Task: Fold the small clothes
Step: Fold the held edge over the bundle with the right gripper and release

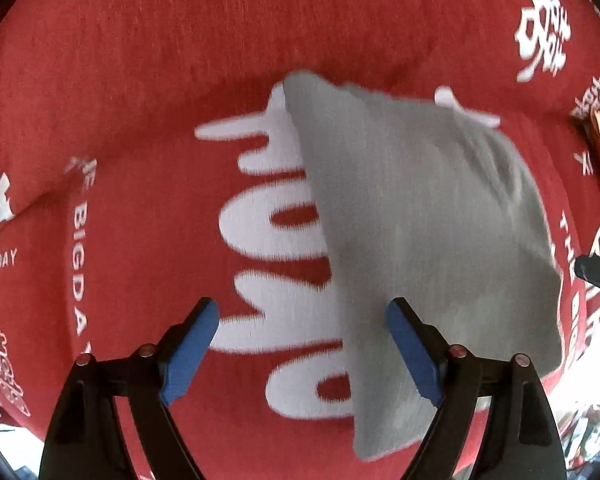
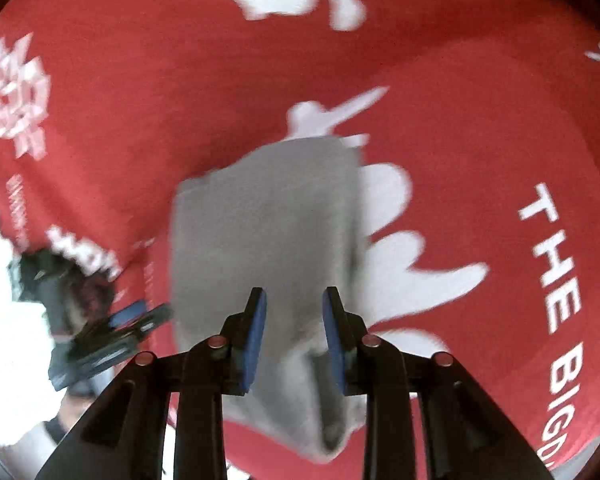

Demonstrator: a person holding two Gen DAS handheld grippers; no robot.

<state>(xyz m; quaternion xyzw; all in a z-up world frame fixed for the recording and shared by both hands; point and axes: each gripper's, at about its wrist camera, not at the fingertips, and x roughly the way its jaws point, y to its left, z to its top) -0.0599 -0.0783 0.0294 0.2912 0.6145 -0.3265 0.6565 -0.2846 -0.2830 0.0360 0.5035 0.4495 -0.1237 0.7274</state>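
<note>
A small grey garment (image 1: 420, 220) lies partly folded on a red cloth (image 1: 140, 80) printed with white lettering. My left gripper (image 1: 302, 344) points straight down over it, open wide, with nothing between the blue pads (image 1: 190, 354). Its left finger hangs over the red cloth and its right finger over the garment's left edge. In the right wrist view the grey garment (image 2: 268, 220) stretches away under my right gripper (image 2: 296, 332). Those jaws stand a little apart, with a raised grey fold showing in the gap and neither pad pressing on it. The left gripper (image 2: 136, 316) appears blurred at the left.
The red cloth (image 2: 480, 120) covers nearly the whole surface and wrinkles into ridges beyond the garment. A person's hand (image 2: 56, 292) holds the left gripper at the surface's left edge. A dark tip of the right gripper (image 1: 596, 274) pokes in at the right edge.
</note>
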